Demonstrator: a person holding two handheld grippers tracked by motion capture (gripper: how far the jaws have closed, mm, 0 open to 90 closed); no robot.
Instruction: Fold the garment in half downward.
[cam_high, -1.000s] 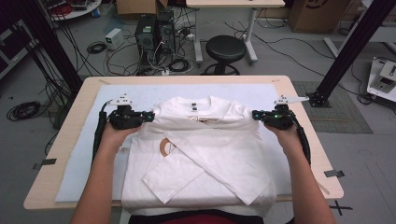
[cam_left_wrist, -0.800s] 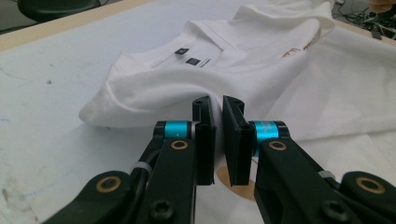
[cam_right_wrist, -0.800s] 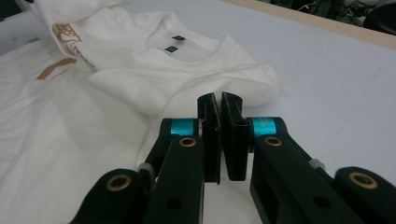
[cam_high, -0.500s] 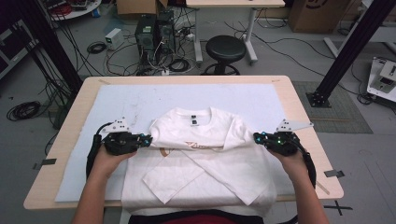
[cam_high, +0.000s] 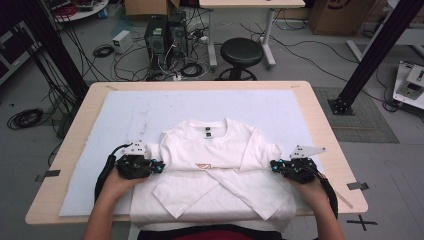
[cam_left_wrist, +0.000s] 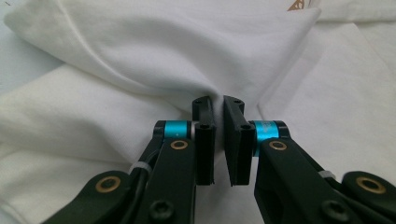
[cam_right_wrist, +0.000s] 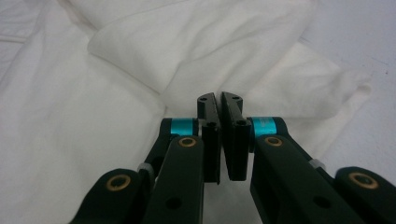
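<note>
You hold the white T-shirt (cam_high: 215, 170) at its two side edges: left tongs (cam_high: 159, 167) clamped on a pinch of cloth at the left side, right tongs (cam_high: 273, 165) clamped on the matching pinch at the right. In the left gripper view the fabric puckers into the nearly closed jaws of the left tongs (cam_left_wrist: 218, 108); in the right gripper view the folded edge runs between the right tongs (cam_right_wrist: 218, 103) in the same way.

The shirt lies on the pale mat (cam_high: 125, 115) over the desk (cam_high: 330, 145), near edge, its hem hanging off toward you. Collar end is far, sleeves (cam_high: 200, 190) crossed over the body near you. My reading: gripping both sides level keeps the top half taut and square, so the crosswise fold lands straight and the crossed sleeves stay trapped beneath.

Writing: a small dark neck label (cam_high: 207, 133) inside the collar, too small to read. An orange printed mark (cam_high: 203, 165) sits at the fold line, partly hidden; illegible. A corner of it appears at the top of the left gripper view.
</note>
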